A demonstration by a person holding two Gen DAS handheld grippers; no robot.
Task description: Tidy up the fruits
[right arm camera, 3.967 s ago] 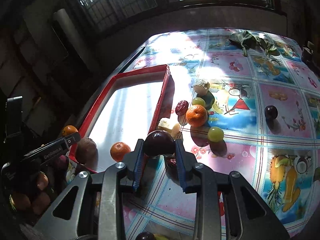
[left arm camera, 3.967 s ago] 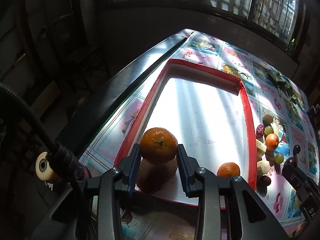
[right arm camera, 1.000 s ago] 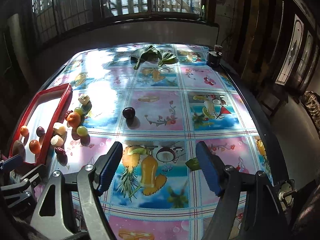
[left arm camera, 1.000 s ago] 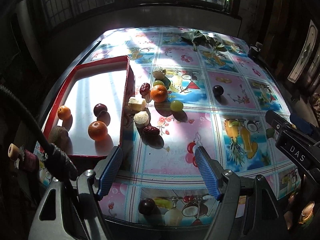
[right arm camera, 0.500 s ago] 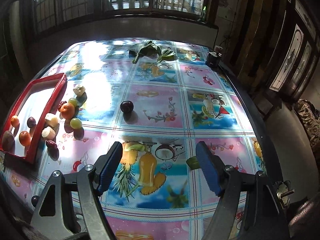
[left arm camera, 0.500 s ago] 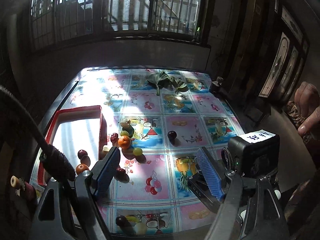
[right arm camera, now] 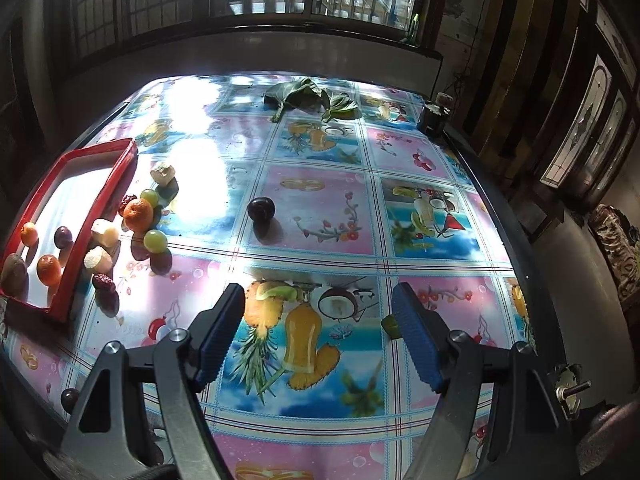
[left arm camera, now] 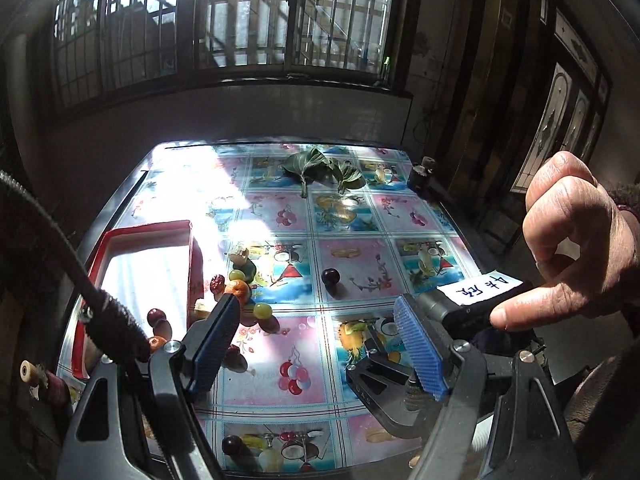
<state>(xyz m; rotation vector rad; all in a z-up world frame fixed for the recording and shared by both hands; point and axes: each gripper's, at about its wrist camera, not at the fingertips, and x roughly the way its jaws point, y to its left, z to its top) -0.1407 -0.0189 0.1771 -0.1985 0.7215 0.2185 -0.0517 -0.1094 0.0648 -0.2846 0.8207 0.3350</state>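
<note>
The desk (right arm camera: 320, 220) carries a red tray (right arm camera: 98, 188) at its left edge holding four fruits, two oranges, a dark plum and what appears to be a kiwi, where four seconds ago it held only three, so the sorting has advanced by one plum. Both grippers have drawn back since then: the left gripper (left arm camera: 320, 340), its jaws having just been opening, stands wide with nothing between them, and the right gripper (right arm camera: 320, 336) is likewise spread and empty, a hand (left arm camera: 580, 248) resting on its camera. Unsorted fruit remains beside the tray, with a lone plum (right arm camera: 261, 209) well apart mid-desk.
</note>
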